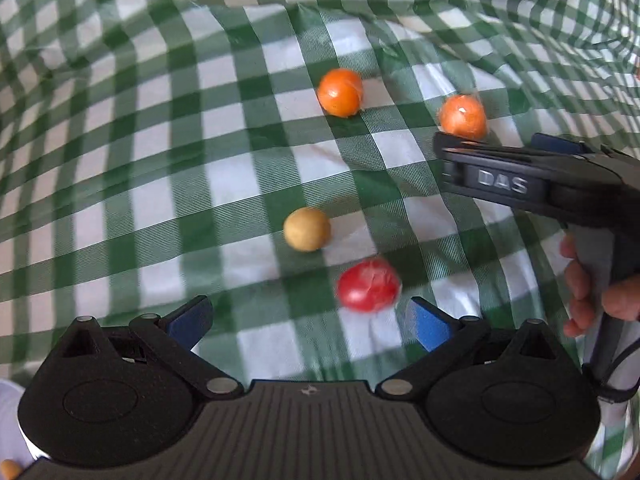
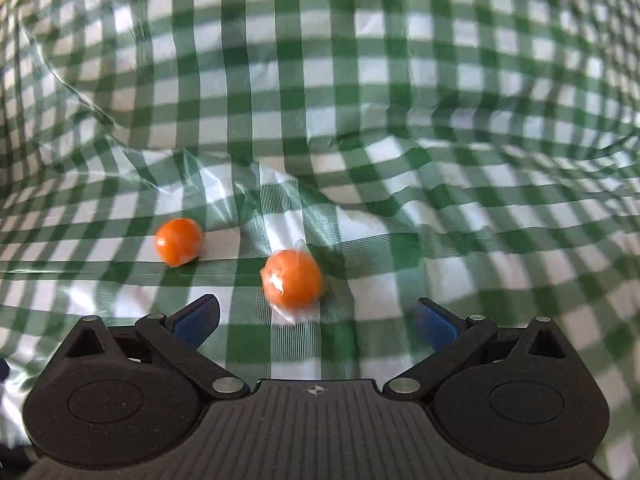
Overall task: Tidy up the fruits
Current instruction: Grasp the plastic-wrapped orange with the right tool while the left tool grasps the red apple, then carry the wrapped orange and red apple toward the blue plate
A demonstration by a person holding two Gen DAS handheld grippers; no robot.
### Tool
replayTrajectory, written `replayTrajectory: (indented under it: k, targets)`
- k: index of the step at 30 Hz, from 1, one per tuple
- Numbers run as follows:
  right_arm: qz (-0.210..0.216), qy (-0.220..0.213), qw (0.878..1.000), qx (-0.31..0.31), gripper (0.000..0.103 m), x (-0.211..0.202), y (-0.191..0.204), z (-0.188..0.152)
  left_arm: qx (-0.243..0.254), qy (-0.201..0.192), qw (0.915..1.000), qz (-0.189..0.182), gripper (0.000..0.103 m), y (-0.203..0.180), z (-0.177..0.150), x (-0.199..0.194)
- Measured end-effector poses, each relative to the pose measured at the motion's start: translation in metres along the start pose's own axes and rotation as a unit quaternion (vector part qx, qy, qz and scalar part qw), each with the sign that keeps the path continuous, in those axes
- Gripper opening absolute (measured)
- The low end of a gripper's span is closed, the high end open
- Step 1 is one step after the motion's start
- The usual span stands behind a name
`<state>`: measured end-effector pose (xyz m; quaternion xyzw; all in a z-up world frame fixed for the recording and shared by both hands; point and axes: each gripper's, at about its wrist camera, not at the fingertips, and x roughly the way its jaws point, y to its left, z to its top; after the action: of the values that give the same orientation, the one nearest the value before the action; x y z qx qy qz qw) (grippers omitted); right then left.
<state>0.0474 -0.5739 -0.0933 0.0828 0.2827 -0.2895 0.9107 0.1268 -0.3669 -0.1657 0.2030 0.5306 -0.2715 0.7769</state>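
In the left wrist view a red fruit (image 1: 368, 285) lies on the green checked cloth just ahead of my open left gripper (image 1: 308, 322). A yellow-tan fruit (image 1: 307, 229) lies a little farther. Two oranges wrapped in clear film lie beyond: one (image 1: 341, 92) mid-cloth, one (image 1: 463, 116) just past the right gripper's fingers (image 1: 472, 152). In the right wrist view my right gripper (image 2: 316, 322) is open and empty, with the nearer orange (image 2: 293, 279) just ahead between the fingers and the other orange (image 2: 179, 241) to the left.
The green and white checked cloth (image 1: 160, 160) is wrinkled and rises in folds at the back (image 2: 240, 184). A hand (image 1: 588, 292) holds the right gripper's handle. A small orange thing (image 1: 10, 470) shows at the bottom left corner.
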Motion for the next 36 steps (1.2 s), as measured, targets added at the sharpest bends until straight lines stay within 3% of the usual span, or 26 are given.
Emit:
replayTrajectory:
  k: [4,5,7,9,10,13,16,23,30,36]
  targets:
    - [-0.016,0.023,0.999,0.025,0.102,0.027,0.001,0.001,-0.005,-0.002,1.0,0.001,0.102,-0.004,0.004,0.01]
    - [-0.025,0.011,0.999,0.017,0.102,0.028,0.004,-0.001,-0.003,-0.016,0.9999,0.001,0.091,-0.004,0.004,0.007]
    - [-0.035,-0.002,0.999,-0.008,0.097,0.029,0.011,-0.004,0.012,-0.04,0.9989,-0.022,0.036,-0.005,0.001,-0.002]
    - [-0.034,-0.025,0.999,-0.03,0.043,0.021,0.018,-0.008,0.017,-0.043,0.9983,-0.036,0.036,-0.003,-0.002,-0.009]
    - [-0.028,-0.025,0.998,-0.042,0.038,0.018,0.022,-0.008,0.017,-0.049,0.9979,-0.04,0.036,-0.002,-0.003,-0.012]
    - [-0.048,-0.017,0.997,-0.055,0.038,0.008,0.027,-0.009,0.024,-0.054,0.9974,-0.041,0.036,0.002,-0.01,-0.026]
    - [-0.057,-0.005,0.998,-0.012,0.038,-0.01,0.018,-0.013,0.028,-0.065,0.9969,-0.035,0.036,0.015,-0.023,-0.053]
    - [-0.054,-0.006,0.996,0.069,0.038,-0.107,0.013,-0.053,0.017,-0.074,0.9968,-0.024,0.036,0.059,-0.073,-0.13]
    - [0.001,-0.034,0.997,0.067,0.038,-0.225,0.071,-0.092,-0.007,-0.087,0.9961,0.008,0.036,0.112,-0.14,-0.216]
    - [0.089,-0.043,0.994,0.042,0.038,-0.301,0.141,-0.113,-0.034,-0.091,0.9946,0.036,0.036,0.158,-0.205,-0.269]
